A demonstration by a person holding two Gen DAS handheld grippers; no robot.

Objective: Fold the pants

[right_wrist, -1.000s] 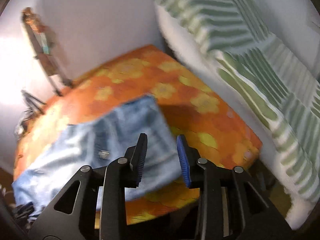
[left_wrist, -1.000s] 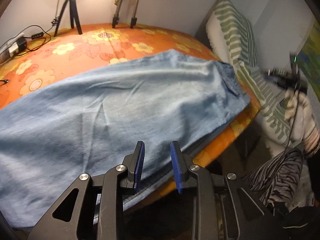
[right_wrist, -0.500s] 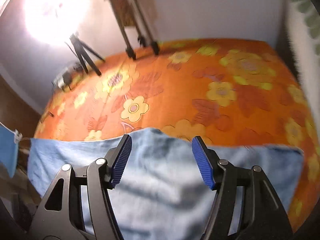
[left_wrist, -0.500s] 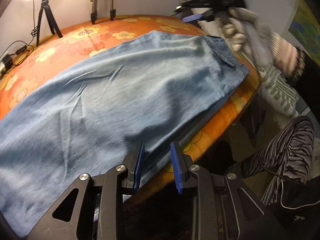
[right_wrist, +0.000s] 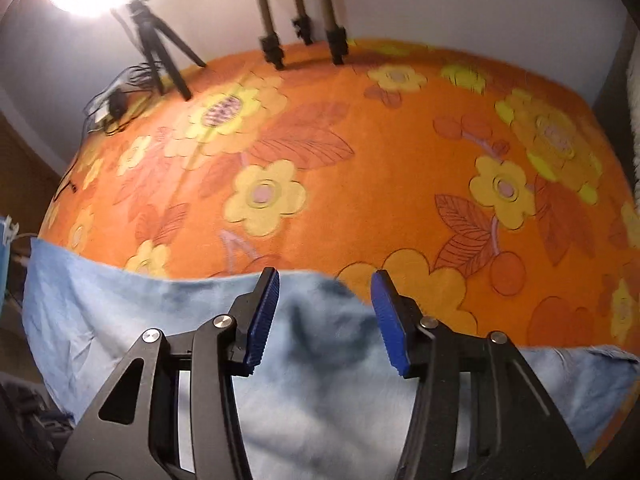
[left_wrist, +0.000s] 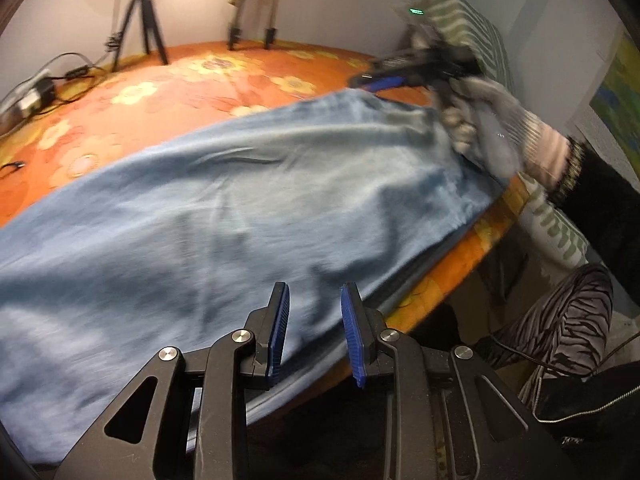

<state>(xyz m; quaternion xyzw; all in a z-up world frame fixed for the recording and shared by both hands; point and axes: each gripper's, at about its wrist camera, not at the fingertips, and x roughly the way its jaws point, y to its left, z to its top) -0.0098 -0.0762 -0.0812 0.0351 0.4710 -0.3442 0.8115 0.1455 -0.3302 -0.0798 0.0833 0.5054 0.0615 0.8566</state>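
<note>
Orange flowered cloth [right_wrist: 360, 184] covers your table; the pants [left_wrist: 240, 208] lie flat across its near side. Your left gripper [left_wrist: 314, 320] hangs at their near edge, jaws parted and empty. Your right gripper [right_wrist: 324, 316] sits over the far edge; its jaws have just been closing but grip nothing. Denim is limp, fairly heavy: pinch the hem.

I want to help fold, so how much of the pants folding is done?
Already done: the blue pants lie spread on the orange flowered cloth, apparently doubled along the near edge. In hand: nothing is gripped; the right gripper has just been closing, its fingers open over the far edge. The left gripper is open at the near edge. Left: the folding.
</note>
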